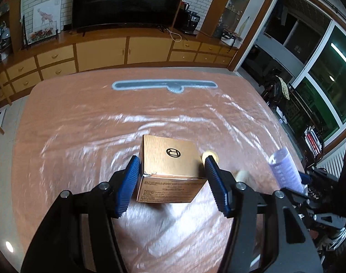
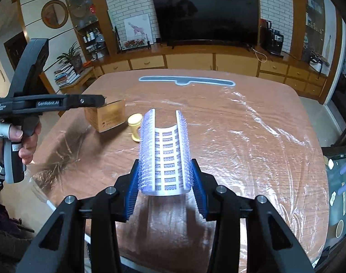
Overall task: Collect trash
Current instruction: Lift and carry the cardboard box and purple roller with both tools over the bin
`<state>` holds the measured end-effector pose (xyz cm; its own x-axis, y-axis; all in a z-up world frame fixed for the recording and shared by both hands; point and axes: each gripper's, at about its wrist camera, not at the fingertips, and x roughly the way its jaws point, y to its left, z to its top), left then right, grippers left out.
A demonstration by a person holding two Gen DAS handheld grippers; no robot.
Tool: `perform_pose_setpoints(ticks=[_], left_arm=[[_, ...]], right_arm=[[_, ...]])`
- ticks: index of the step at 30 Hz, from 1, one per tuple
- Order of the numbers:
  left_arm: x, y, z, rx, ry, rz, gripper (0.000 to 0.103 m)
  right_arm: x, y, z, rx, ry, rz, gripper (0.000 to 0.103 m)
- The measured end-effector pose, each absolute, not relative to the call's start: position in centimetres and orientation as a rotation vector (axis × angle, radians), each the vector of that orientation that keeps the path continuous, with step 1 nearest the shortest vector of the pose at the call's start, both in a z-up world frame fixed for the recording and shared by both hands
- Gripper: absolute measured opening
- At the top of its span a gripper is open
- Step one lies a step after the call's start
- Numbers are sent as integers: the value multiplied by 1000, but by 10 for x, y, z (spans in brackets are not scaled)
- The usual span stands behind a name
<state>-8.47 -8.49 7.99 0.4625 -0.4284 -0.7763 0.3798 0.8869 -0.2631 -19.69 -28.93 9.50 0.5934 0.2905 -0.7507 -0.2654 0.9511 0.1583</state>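
Our left tongs [image 1: 170, 177] clamp a gold cardboard box [image 1: 169, 168]; our right tongs [image 2: 165, 182] grip a lilac hair roller [image 2: 165, 152]. Both are lifted clear of the plastic-covered tabletop [image 2: 252, 136]. We judge carrying to a bin comes next. A yellow cap [image 2: 135, 127] remains just beside the box.

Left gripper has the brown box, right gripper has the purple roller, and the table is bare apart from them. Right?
Not quite. A yellow cup stands on the table beside the brown box, as the right wrist view shows. The left gripper holds the box; the right gripper holds the purple roller.
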Motion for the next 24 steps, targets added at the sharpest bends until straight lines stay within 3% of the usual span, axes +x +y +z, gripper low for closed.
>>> perform_pose_setpoints(ticks=[24], left_arm=[[-186, -74, 80, -117, 969, -501, 59]], right_arm=[[-244, -274, 95, 35, 919, 463, 42]])
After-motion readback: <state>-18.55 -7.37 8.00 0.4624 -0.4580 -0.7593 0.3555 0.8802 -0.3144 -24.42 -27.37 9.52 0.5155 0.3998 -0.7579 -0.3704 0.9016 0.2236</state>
